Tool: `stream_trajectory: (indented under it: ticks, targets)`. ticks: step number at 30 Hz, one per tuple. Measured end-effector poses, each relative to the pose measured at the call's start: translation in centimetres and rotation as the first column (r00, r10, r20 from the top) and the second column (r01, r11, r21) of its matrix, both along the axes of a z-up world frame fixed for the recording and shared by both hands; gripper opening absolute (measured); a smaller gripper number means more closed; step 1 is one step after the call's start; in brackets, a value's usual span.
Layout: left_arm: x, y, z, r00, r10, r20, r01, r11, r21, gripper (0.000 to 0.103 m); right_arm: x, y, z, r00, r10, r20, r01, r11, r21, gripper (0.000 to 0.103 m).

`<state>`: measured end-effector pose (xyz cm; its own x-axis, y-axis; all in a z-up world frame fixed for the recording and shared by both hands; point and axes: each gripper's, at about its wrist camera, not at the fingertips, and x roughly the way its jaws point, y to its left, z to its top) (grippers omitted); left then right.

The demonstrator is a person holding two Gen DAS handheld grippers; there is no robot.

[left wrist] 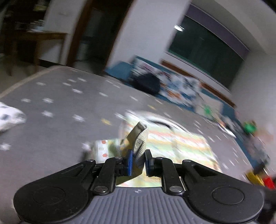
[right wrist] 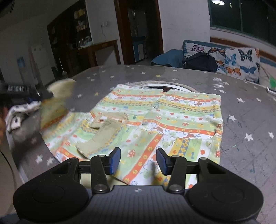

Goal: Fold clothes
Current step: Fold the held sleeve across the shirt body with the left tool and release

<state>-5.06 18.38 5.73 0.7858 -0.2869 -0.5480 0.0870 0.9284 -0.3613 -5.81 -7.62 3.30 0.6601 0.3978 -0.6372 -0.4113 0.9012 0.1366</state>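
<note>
The shirt [right wrist: 155, 120] lies mid-frame on the table [right wrist: 250, 120], one sleeve folded in. The left gripper [left wrist: 138, 161] pinches its ribbed cuff [left wrist: 140, 146]; the right gripper [right wrist: 138, 161] hovers, jaws apart. Most folding remains.

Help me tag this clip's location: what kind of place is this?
Probably a home living room at night. A butterfly-print cushion sits on a sofa by a dark window, shelves line the back wall, and a patterned shirt lies on a star-print table.
</note>
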Motion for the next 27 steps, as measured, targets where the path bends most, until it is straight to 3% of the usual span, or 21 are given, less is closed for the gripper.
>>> stream_trajectory:
  ticks: [5, 12, 20, 23, 24, 25, 27]
  targets:
    - [0.1, -5.4, -1.7, 0.989, -0.143, -0.047, 0.145, 0.989, 0.042, 0.016, 0.8, -1.2, 1.0, 0.999, -0.001, -0.055, 0.009, 0.989, 0.147, 0.046]
    - [-0.7, -8.7, -2.5, 0.976, -0.210, -0.057, 0.214, 0.975, 0.067, 0.016, 2.7, -1.4, 1.0, 0.983, 0.044, -0.180, 0.025, 0.931, 0.364, 0.046]
    - [-1.3, -9.7, -3.2, 0.968, -0.245, -0.060, 0.250, 0.965, 0.076, 0.017, 4.7, 0.5, -0.9, 0.950, 0.089, -0.298, 0.053, 0.897, 0.440, 0.044]
    - [-1.4, -9.7, -3.4, 0.963, -0.262, -0.062, 0.267, 0.960, 0.080, 0.022, 5.3, 1.0, -2.2, 0.931, 0.102, -0.351, 0.075, 0.887, 0.456, 0.028]
    - [-1.5, -9.7, -3.5, 0.960, -0.271, -0.064, 0.276, 0.958, 0.079, 0.029, 5.3, 1.1, -2.5, 0.928, 0.099, -0.358, 0.080, 0.889, 0.452, 0.019]
    - [-1.6, -9.6, -3.5, 0.957, -0.282, -0.066, 0.287, 0.955, 0.076, 0.034, 5.3, 1.1, -2.7, 0.927, 0.097, -0.363, 0.082, 0.890, 0.448, 0.014]
    - [-2.0, -9.4, -3.6, 0.953, -0.297, -0.059, 0.302, 0.950, 0.083, 0.034, 5.0, 1.1, -2.9, 0.930, 0.090, -0.357, 0.080, 0.897, 0.435, 0.011]
